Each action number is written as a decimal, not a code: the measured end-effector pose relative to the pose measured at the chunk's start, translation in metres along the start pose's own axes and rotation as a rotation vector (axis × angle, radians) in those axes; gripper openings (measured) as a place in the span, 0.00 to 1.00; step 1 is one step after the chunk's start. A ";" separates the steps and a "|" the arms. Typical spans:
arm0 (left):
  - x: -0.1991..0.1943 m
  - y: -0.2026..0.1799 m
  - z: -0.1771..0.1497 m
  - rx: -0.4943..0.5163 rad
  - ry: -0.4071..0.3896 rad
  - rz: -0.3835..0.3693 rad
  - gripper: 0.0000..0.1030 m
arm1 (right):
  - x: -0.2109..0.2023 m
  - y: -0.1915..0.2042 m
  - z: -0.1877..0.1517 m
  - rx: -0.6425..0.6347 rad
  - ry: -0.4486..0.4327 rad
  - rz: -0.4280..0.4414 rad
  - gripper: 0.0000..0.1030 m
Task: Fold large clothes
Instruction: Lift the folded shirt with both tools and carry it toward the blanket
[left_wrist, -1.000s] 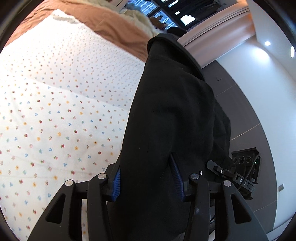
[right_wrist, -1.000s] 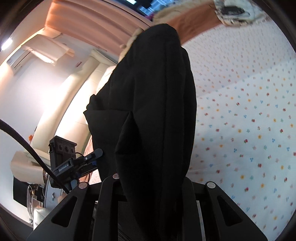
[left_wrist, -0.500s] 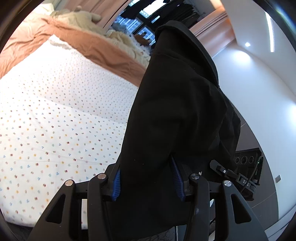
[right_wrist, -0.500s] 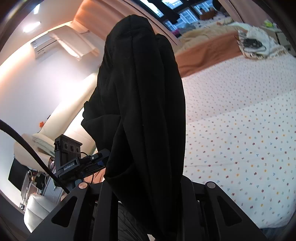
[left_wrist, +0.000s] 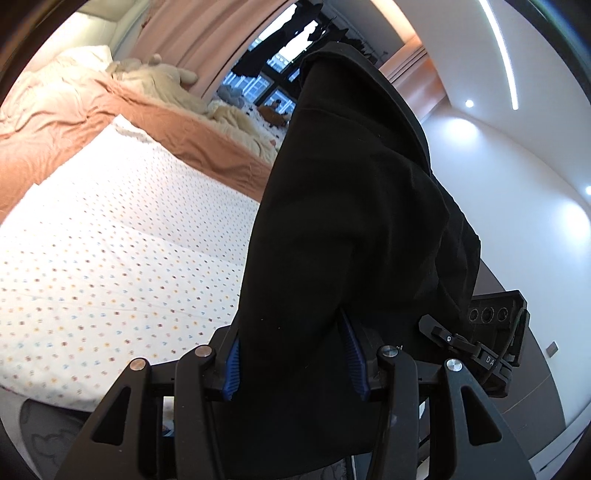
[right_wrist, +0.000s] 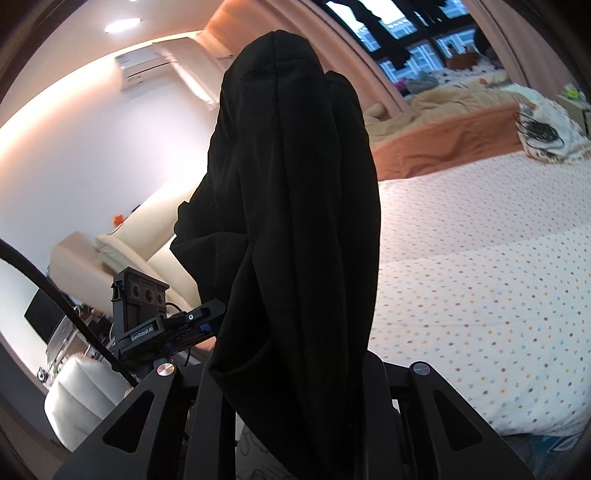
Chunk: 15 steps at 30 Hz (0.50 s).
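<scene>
A large black garment is bunched between the blue-padded fingers of my left gripper and drapes forward over them. The same black garment fills the middle of the right wrist view, gripped by my right gripper, whose fingertips it hides. Both grippers are shut on the cloth and hold it up in the air beside the bed. The right gripper's body shows at the right of the left wrist view, and the left gripper's body at the left of the right wrist view.
A bed with a white dotted sheet lies below and ahead, also in the right wrist view. A brown blanket and beige bedding lie at its far end. Windows and curtains stand behind. A pale sofa stands to the left.
Both grippers have lifted and tilted up with the garment. The bed now sits lower and farther in both views, and more of the windows and walls shows.
</scene>
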<state>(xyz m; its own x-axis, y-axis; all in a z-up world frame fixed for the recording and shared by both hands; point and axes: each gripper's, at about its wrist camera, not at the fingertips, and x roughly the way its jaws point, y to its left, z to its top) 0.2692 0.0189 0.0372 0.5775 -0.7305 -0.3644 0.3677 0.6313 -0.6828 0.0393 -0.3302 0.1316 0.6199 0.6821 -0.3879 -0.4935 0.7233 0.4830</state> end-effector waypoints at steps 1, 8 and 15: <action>-0.014 -0.001 -0.002 0.007 -0.013 0.005 0.46 | 0.000 0.005 -0.001 -0.009 0.001 0.005 0.16; -0.085 -0.004 -0.031 0.013 -0.075 0.021 0.46 | 0.019 0.029 -0.004 -0.079 0.024 0.051 0.16; -0.143 0.007 -0.040 0.010 -0.118 0.045 0.46 | 0.033 0.056 -0.010 -0.134 0.056 0.098 0.16</action>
<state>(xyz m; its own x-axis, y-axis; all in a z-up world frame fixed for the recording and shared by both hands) 0.1597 0.1177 0.0592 0.6749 -0.6664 -0.3170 0.3464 0.6653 -0.6613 0.0263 -0.2663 0.1377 0.5317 0.7523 -0.3891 -0.6291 0.6584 0.4133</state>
